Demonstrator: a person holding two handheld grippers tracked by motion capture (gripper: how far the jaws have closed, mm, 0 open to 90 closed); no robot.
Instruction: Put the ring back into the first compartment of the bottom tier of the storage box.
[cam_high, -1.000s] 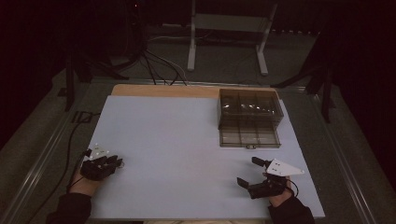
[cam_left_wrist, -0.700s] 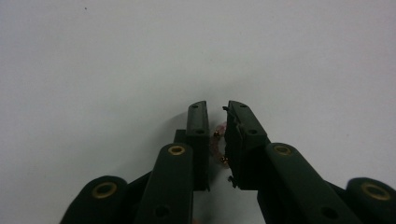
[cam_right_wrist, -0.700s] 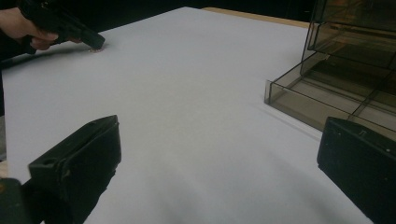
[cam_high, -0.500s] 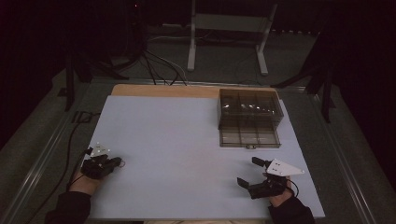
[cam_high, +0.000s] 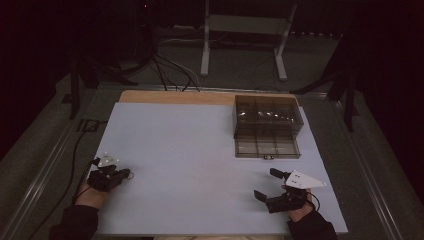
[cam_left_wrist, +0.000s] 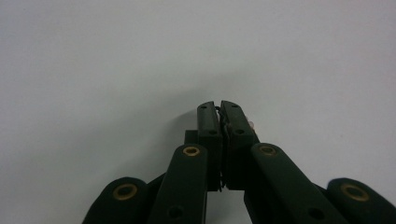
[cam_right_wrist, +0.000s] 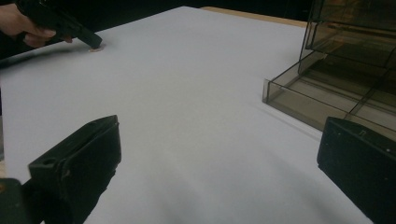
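My left gripper (cam_high: 125, 173) rests low on the white table sheet (cam_high: 190, 150) at the near left, its jaws pressed together. In the left gripper view a thin dark wire-like ring (cam_left_wrist: 223, 122) is pinched between the fingertips, with a small pale bit (cam_left_wrist: 252, 124) beside the right jaw. The right gripper view shows that gripper's tip (cam_right_wrist: 88, 39) touching the sheet over a small pinkish spot (cam_right_wrist: 96, 48). My right gripper (cam_high: 265, 184) sits at the near right, open with nothing between its wide-apart jaws.
A smoky transparent compartment box (cam_high: 267, 127) stands open at the far right of the sheet, its front edge (cam_right_wrist: 299, 105) close ahead of my right gripper. Bare wood (cam_high: 175, 96) shows along the table's far edge. A cable (cam_high: 75, 150) trails off the left side.
The left gripper has shifted only slightly at the near left. The right gripper has stayed put.
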